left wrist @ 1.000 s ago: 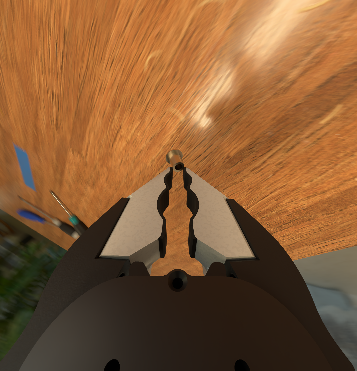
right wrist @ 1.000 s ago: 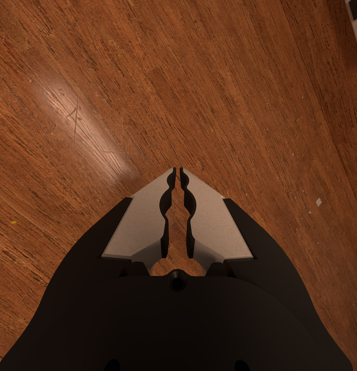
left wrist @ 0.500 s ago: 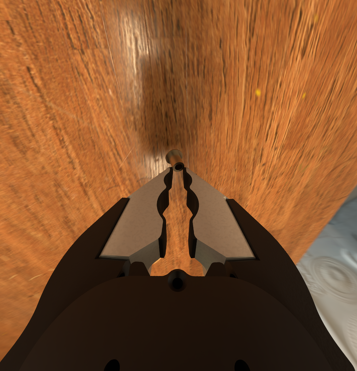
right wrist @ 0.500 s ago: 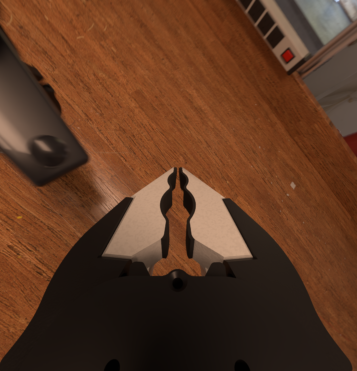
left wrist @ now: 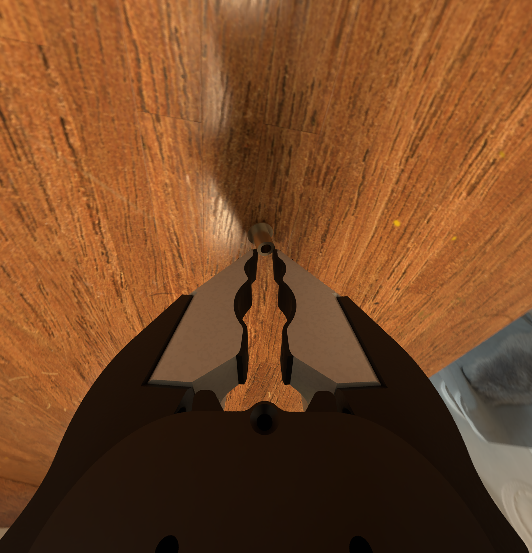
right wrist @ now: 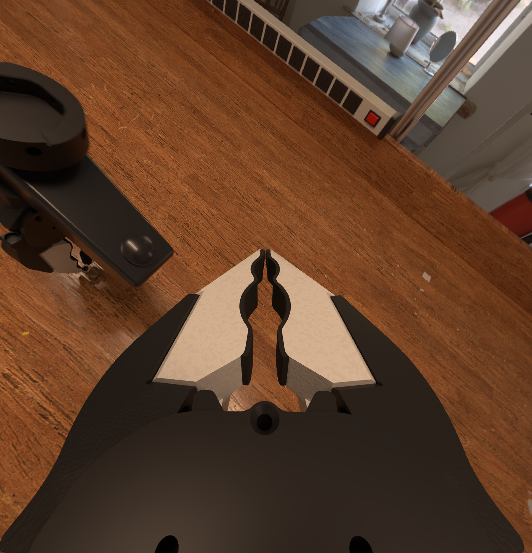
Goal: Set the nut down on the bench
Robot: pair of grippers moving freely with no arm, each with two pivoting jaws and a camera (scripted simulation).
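Between the two pale, matte fingertips of the left gripper (left wrist: 265, 254), in the left wrist view, one small nut (left wrist: 262, 239) is pinched: a dull metal tube with a round bore facing the camera and a flared flange at its far end. That flange sits right at the bench (left wrist: 109, 149), in its own dark shadow; whether it touches the wood cannot be told. Each finger has a scalloped inner edge and sits in a dark, smooth housing. The bench is reddish-brown wood laid in narrow strips, with coarse dark grain, a glossy streak of light running far from the nut, and two tiny yellow flecks to the right. Past its near right edge lies grey, softly textured floor (left wrist: 483, 404). Over in the right wrist view, the right gripper (right wrist: 264, 254) holds nothing, its two speckled cream fingers drawn together until only a hairline slit parts the tips. To the left stands the left gripper (right wrist: 82, 266), seen from the side: a black rounded body and flat bar with one shiny dome knob, its fingers pointing down at the bench (right wrist: 318, 179) with the nut (right wrist: 92, 270) at their tips, just at the wood over a faint reflection. Along the far edge runs one long white power strip (right wrist: 303, 59) with a row of black sockets and one red square switch. Beyond it are a window, a grey sill carrying two pale vases and a round mirror, and a red cylinder (right wrist: 519, 214) at the right.
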